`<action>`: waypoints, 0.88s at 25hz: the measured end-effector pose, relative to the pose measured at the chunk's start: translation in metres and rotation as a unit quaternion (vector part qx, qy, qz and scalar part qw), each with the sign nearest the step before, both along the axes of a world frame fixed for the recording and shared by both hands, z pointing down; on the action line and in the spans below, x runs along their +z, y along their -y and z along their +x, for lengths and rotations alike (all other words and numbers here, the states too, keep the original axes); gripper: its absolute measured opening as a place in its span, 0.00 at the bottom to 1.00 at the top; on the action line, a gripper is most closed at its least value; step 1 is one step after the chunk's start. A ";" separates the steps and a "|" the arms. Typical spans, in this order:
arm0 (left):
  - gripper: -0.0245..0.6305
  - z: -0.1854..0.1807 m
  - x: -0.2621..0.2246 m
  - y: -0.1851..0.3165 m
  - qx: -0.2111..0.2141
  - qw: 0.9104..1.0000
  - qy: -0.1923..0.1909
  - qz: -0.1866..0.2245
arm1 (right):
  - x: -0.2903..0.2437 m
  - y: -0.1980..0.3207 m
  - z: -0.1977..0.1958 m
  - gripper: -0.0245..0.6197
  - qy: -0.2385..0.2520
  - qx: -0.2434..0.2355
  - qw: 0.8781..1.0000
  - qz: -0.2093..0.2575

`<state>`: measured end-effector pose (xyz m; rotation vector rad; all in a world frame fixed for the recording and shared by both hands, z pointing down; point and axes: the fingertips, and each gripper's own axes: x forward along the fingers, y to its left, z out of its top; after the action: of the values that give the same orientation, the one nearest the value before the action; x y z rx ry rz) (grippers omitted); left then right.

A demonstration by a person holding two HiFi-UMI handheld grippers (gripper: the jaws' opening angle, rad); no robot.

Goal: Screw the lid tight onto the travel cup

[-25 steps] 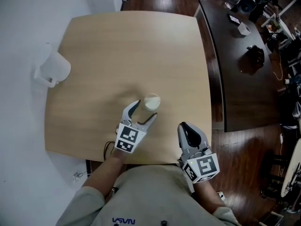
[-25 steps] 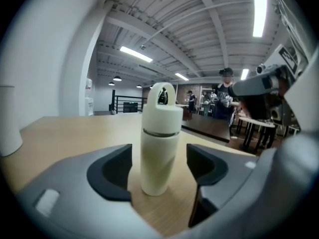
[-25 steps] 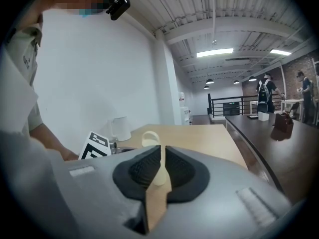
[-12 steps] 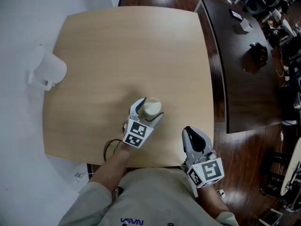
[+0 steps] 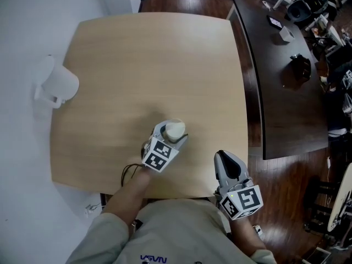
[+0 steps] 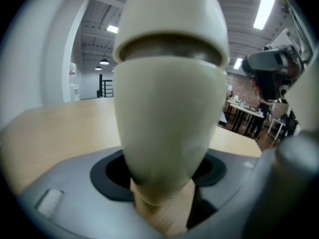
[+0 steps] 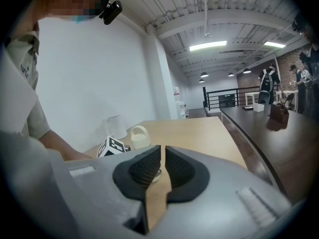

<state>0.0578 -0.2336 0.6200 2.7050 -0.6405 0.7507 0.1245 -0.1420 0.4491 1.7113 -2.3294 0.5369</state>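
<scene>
One travel cup [image 5: 175, 129] with its one lid [image 6: 172, 19] on top stands on the bench [image 5: 154, 59], near the middle of the near edge. The left gripper [image 5: 170, 133] has the cup between its fingers, which have just been closing and now look pressed against its sides. The right gripper [image 5: 224, 157] hangs just off the near right corner, fingers together and empty, and one white jug [image 5: 58, 86] sits at the left edge, well apart from the cup.
</scene>
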 end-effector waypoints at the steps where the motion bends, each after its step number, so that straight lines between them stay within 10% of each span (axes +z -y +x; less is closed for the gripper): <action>1: 0.49 -0.001 -0.005 -0.004 0.007 1.000 0.000 -0.008 | -0.002 0.002 0.002 0.06 0.007 -0.001 1.000 0.003; 9: 0.52 -0.031 -0.057 -0.057 0.054 0.996 -0.008 -0.070 | -0.026 0.016 -0.004 0.06 0.096 -0.048 0.994 0.025; 13: 0.52 -0.044 -0.089 -0.090 0.104 0.989 -0.020 -0.106 | -0.049 0.014 -0.032 0.06 0.148 -0.148 0.977 0.033; 17: 0.52 -0.054 -0.121 -0.121 0.175 0.981 -0.012 -0.078 | -0.084 -0.003 -0.078 0.38 0.136 -0.313 0.939 0.050; 22: 0.52 -0.056 -0.161 -0.164 0.298 0.953 -0.018 -0.039 | -0.137 -0.041 -0.128 0.55 0.113 -0.499 0.855 0.080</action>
<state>0.0018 -0.0700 0.4592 2.8381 0.2385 0.8249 -0.0038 -0.1011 0.3118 0.2741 -3.0295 0.3298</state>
